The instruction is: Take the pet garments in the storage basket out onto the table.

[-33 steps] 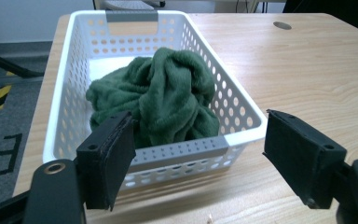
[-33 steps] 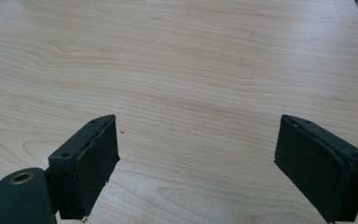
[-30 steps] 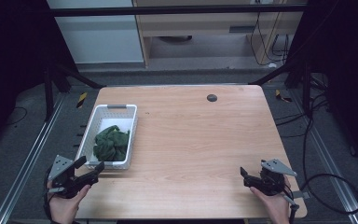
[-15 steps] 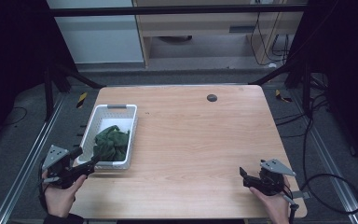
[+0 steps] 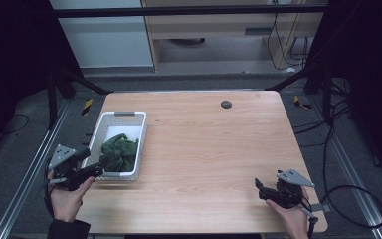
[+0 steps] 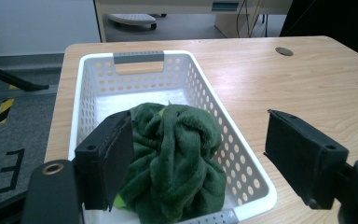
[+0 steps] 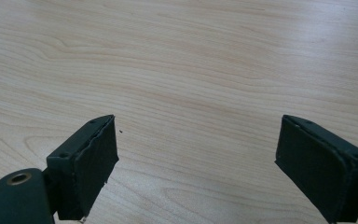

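A crumpled dark green cloth (image 5: 119,153) (image 6: 175,163) lies in the near half of a white perforated basket (image 5: 99,129) (image 6: 88,84) at the table's left side. My left gripper (image 5: 92,172) (image 6: 209,158) hovers at the basket's near end, open, jaws wide apart and pointing over the cloth without touching it. My right gripper (image 5: 259,187) (image 7: 198,168) rests low over bare wood near the table's front right corner, open with nothing between its jaws.
The wooden table (image 5: 209,144) has a dark round grommet (image 5: 226,104) (image 6: 284,51) near its far edge. Metal frame rails run along both sides, and cables lie on the floor at the right. A cabinet stands beyond the table.
My left gripper has risen and moved away from the front edge toward the basket's near end. The right gripper has stayed put.
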`<state>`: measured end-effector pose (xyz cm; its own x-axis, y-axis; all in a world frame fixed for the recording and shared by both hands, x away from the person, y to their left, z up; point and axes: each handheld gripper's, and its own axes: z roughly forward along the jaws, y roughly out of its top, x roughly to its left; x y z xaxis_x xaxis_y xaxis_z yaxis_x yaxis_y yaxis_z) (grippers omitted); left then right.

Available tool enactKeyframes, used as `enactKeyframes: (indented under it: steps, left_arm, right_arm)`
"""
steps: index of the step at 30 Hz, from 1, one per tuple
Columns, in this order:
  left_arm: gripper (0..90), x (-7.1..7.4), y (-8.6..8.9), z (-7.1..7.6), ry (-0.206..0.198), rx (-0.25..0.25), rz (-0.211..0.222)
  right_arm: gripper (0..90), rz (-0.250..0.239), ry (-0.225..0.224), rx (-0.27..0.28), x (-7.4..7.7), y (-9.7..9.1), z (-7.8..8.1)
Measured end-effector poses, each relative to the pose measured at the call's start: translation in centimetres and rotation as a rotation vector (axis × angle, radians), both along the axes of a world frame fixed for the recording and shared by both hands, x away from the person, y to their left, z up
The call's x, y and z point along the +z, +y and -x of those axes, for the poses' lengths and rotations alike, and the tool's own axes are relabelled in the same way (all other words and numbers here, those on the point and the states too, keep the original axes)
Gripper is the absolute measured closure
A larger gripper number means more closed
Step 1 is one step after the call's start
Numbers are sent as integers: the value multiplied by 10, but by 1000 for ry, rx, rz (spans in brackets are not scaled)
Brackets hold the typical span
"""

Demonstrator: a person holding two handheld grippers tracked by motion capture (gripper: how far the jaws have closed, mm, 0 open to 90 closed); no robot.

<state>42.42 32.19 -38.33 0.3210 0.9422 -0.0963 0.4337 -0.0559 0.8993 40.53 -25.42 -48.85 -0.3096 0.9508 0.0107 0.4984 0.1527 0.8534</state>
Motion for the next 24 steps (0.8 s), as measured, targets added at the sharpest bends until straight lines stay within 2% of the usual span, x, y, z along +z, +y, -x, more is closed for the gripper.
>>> enactKeyframes:
  steps: [16, 24]
  left_arm:
    - [221, 7, -7, -24, 34, -5, -49]
    - [215, 7, -13, -33, 53, -24, -65]
  right_arm:
    - [122, -1, 6, 3, -1, 0, -1]
    - [122, -9, 13, 3, 0, 1, -1]
